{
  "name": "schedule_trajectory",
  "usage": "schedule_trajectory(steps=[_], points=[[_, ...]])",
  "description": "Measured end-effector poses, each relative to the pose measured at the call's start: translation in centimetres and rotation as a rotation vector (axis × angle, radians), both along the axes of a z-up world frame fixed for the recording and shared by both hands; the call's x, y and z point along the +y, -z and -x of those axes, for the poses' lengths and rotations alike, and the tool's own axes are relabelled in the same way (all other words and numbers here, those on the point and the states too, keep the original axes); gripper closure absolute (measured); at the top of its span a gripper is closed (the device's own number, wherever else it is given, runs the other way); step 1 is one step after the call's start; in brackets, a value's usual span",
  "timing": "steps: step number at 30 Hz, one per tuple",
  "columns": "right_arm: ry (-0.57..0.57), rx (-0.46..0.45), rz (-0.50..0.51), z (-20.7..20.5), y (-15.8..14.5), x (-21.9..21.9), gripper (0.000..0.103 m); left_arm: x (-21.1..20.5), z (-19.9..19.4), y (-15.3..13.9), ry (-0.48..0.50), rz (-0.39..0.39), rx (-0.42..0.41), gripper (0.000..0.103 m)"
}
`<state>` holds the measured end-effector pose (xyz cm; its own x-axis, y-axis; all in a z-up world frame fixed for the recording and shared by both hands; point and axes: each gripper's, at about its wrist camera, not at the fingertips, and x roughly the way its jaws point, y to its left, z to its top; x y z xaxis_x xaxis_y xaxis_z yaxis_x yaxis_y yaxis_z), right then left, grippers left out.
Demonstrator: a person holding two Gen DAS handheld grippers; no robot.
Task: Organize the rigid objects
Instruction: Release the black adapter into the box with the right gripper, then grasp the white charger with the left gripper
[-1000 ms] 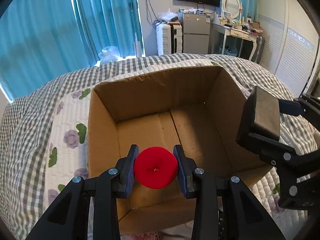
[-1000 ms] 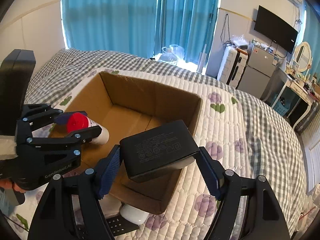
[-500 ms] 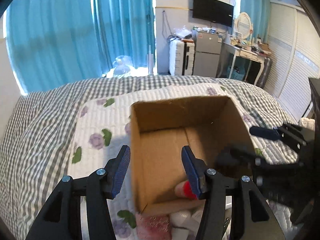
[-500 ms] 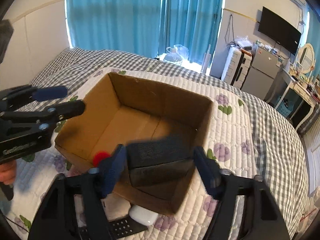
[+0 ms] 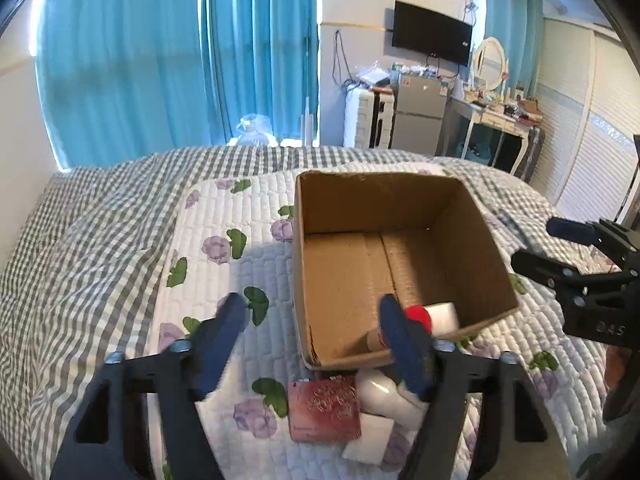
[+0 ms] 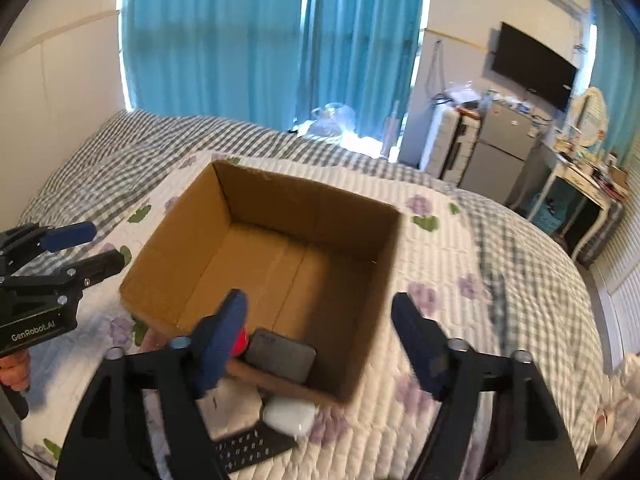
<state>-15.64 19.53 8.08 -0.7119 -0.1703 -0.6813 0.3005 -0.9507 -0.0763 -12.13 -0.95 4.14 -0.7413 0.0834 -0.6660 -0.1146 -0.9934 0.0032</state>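
The open brown cardboard box has matt, slightly rough walls with raw corrugated edges. It sits on a white quilted cloth cover printed with purple flowers, stitched in soft ridges, over a grey checked woven bedspread. A smooth, glossy white plastic case lies beside a matt black plastic remote. Inside the box, the dark grey block looks matt.

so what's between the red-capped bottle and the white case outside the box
In the right wrist view, the near wall of the cardboard box separates the red-capped bottle from the white case.
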Motion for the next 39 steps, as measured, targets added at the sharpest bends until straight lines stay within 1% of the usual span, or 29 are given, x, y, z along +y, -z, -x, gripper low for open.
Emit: schedule_trajectory(steps=[2,3,4,5,6,7,9,10,12,15,17,18,21,23,25,27,29,30,31,32,33,35,39], points=[[0.016,-0.003,-0.002,-1.8,-0.4,0.4,0.020,0.4,-1.3,-0.3,-0.003,0.014,0.021,0.024],[0.022,-0.003,-0.010,-2.5,-0.3,0.4,0.020,0.5,-2.0,-0.2,0.001,0.019,0.021,0.021],[0.026,-0.003,-0.023,-3.3,-0.2,0.4,0.019,0.7,-2.7,0.1,0.005,0.014,0.014,0.020],[0.033,-0.001,-0.037,-4.4,0.1,0.4,0.015,0.7,-3.1,0.3,0.009,0.008,0.006,0.019],[0.037,-0.005,-0.042,-5.1,0.4,0.3,0.010,0.8,-3.6,0.8,0.012,0.000,-0.011,0.019],[0.035,-0.012,-0.042,-5.8,0.9,0.2,0.009,0.9,-3.8,1.5,0.010,0.000,-0.029,0.019],[0.023,-0.038,-0.036,-7.2,2.2,-0.1,0.009,1.1,-4.2,2.8,-0.004,0.015,-0.056,0.019],[0.017,-0.047,-0.035,-7.6,2.7,-0.2,0.009,1.4,-4.3,3.8,-0.013,0.035,-0.074,0.019],[0.009,-0.071,-0.047,-8.4,4.3,-0.5,0.009,2.0,-4.4,5.9,0.009,0.054,-0.116,0.019],[0.019,-0.095,-0.093,-8.5,6.5,-0.6,0.009,2.7,-4.3,9.3,0.022,0.071,-0.186,0.019],[0.020,-0.118,-0.114,-8.6,7.8,-0.7,0.009,2.8,-4.1,11.3,0.026,0.064,-0.226,0.019],[0.021,-0.126,-0.115,-8.5,8.2,-0.6,0.009,2.9,-3.9,12.5,0.029,0.053,-0.260,0.019],[0.031,-0.142,-0.099,-8.1,8.6,0.0,0.009,3.2,-3.5,14.2,0.033,0.046,-0.306,0.019],[0.039,-0.152,-0.085,-7.7,8.9,0.4,0.009,3.6,-3.4,14.7,0.043,0.046,-0.311,0.019],[0.047,-0.163,-0.083,-7.4,9.1,0.5,0.009,4.0,-3.3,14.7,0.060,0.037,-0.297,0.021],[0.049,-0.174,-0.083,-7.2,9.4,0.5,0.009,4.4,-3.3,14.9,0.058,0.043,-0.277,0.021],[0.048,-0.179,-0.090,-7.1,9.6,0.4,0.009,4.8,-3.2,15.2,0.067,0.053,-0.280,0.022],[0.048,-0.178,-0.095,-7.2,9.6,0.4,0.009,5.0,-3.4,15.2,0.075,0.056,-0.284,0.028],[0.048,-0.176,-0.100,-7.2,9.7,0.3,0.009,5.2,-3.5,15.3,0.093,0.046,-0.293,0.040],[0.047,-0.175,-0.105,-7.3,9.7,0.2,0.009,5.4,-3.6,15.5,0.110,0.038,-0.320,0.051],[0.045,-0.174,-0.110,-7.3,9.8,0.2,0.009,5.6,-3.8,15.7,0.116,0.051,-0.330,0.056],[0.047,-0.173,-0.120,-7.4,10.0,0.0,0.009,5.9,-4.0,15.6,0.127,0.073,-0.321,0.057],[0.053,-0.178,-0.119,-7.1,10.2,0.1,0.009,5.5,-4.8,14.5,0.117,0.064,-0.295,0.060]])
